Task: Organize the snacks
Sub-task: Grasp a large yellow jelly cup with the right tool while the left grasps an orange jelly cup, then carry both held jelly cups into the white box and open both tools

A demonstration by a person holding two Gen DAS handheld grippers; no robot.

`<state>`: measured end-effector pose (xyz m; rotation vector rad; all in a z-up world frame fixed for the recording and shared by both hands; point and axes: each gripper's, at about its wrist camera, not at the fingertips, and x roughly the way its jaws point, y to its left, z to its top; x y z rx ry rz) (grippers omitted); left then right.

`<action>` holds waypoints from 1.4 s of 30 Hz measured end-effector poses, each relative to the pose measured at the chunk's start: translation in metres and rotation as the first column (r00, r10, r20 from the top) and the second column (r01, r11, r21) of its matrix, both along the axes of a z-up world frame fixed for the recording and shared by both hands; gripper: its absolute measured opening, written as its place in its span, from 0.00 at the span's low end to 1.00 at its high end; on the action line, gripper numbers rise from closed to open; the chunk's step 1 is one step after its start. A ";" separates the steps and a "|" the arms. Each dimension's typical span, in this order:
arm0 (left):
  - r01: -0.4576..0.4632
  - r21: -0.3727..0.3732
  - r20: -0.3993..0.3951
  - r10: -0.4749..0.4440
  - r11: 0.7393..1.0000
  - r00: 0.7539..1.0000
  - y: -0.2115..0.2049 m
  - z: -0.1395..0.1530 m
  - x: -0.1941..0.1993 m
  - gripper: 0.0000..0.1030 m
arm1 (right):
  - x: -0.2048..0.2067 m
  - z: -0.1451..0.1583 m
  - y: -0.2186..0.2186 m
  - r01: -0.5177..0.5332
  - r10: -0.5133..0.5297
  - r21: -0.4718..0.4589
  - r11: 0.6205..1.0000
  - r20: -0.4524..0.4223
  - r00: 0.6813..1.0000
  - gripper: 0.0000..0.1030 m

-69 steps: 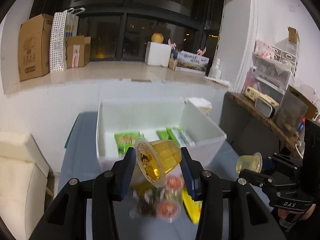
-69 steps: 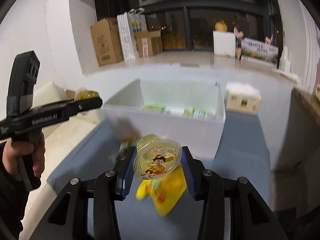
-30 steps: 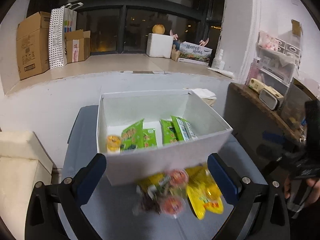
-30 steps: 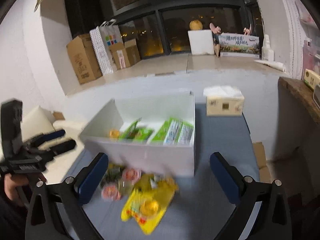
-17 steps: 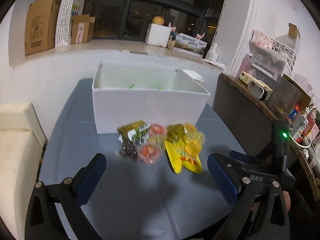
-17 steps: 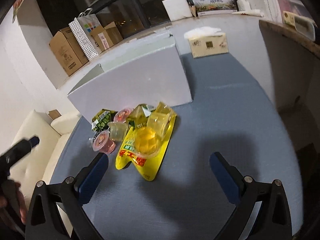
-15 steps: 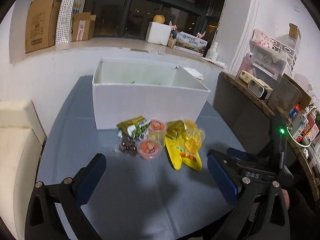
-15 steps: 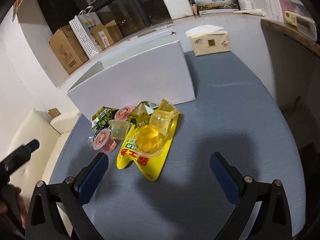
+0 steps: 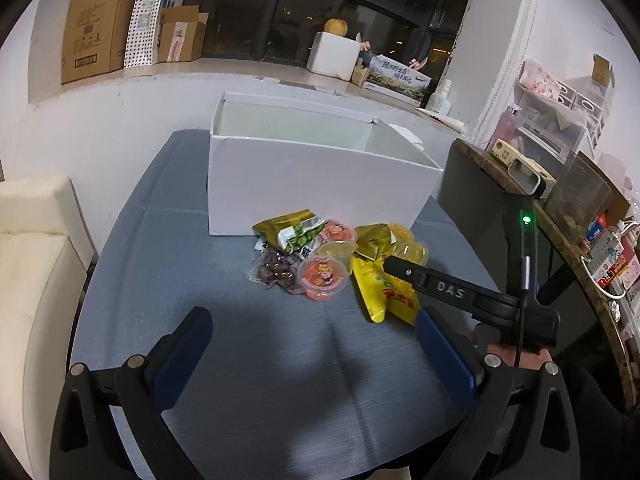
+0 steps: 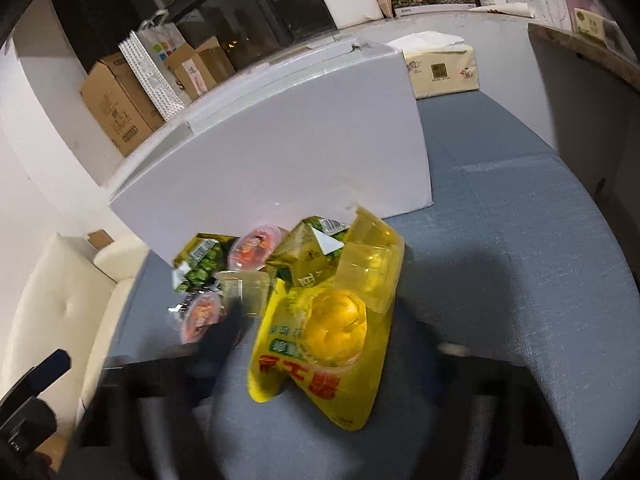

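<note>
A pile of snacks lies on the blue table in front of a white box (image 9: pixel 316 184): a yellow bag (image 10: pixel 320 360) with a yellow jelly cup (image 10: pixel 338 326) on it, red jelly cups (image 9: pixel 322 276), green packets (image 9: pixel 294 232) and a dark packet (image 9: pixel 276 274). My left gripper (image 9: pixel 320 352) is open and empty, low over the table short of the pile. My right gripper (image 10: pixel 332 344) is blurred at the yellow bag; from the left wrist view its finger (image 9: pixel 404 270) reaches the bag's right side. The white box (image 10: pixel 280 156) stands just behind.
A cream sofa (image 9: pixel 28 264) is left of the table (image 9: pixel 280 380). A tissue pack (image 10: pixel 440 66) sits right of the box. A wooden shelf (image 9: pixel 560 220) with clutter stands on the right. Cardboard boxes (image 9: pixel 96 24) line the far ledge.
Both grippers let go of their jelly cups at the box, drew back and dropped low. The right gripper has since moved in close on the yellow bag.
</note>
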<state>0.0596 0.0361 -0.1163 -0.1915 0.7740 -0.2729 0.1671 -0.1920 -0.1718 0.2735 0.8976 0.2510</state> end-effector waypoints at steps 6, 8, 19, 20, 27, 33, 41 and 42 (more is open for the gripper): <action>0.004 -0.006 -0.013 -0.004 1.000 1.000 -0.003 -0.006 0.004 1.00 | -0.003 -0.002 -0.013 0.001 -0.001 0.025 1.000 -0.005 1.000 0.34; 0.009 -0.005 -0.018 -0.009 1.000 1.000 -0.006 -0.008 0.005 1.00 | -0.008 0.000 -0.016 -0.002 0.001 0.032 0.999 0.005 1.000 0.34; 0.055 0.066 -0.040 -0.052 0.996 0.998 -0.037 -0.031 0.027 1.00 | -0.048 0.022 -0.034 -0.029 0.027 0.027 0.999 0.082 0.996 0.34; 0.048 0.071 -0.043 -0.045 0.996 0.998 -0.040 -0.034 0.033 1.00 | -0.052 0.025 -0.037 -0.029 0.026 0.032 0.999 0.090 0.996 0.34; 0.000 0.002 -0.087 0.000 1.000 0.996 -0.045 -0.052 0.078 1.00 | -0.069 0.039 -0.054 -0.028 0.022 0.042 0.999 0.130 0.991 0.34; 0.044 0.004 -0.104 -0.043 0.999 0.994 -0.045 -0.064 0.099 0.89 | -0.069 0.035 -0.065 -0.010 0.002 0.070 0.997 0.119 0.993 0.34; 0.091 0.038 -0.097 -0.087 0.995 0.991 -0.046 -0.057 0.096 0.50 | -0.071 0.036 -0.060 -0.029 0.020 0.069 0.997 0.127 0.992 0.34; 0.098 0.047 -0.092 -0.094 0.994 0.991 -0.047 -0.057 0.093 0.50 | -0.071 0.036 -0.059 -0.030 0.021 0.067 0.997 0.127 0.992 0.34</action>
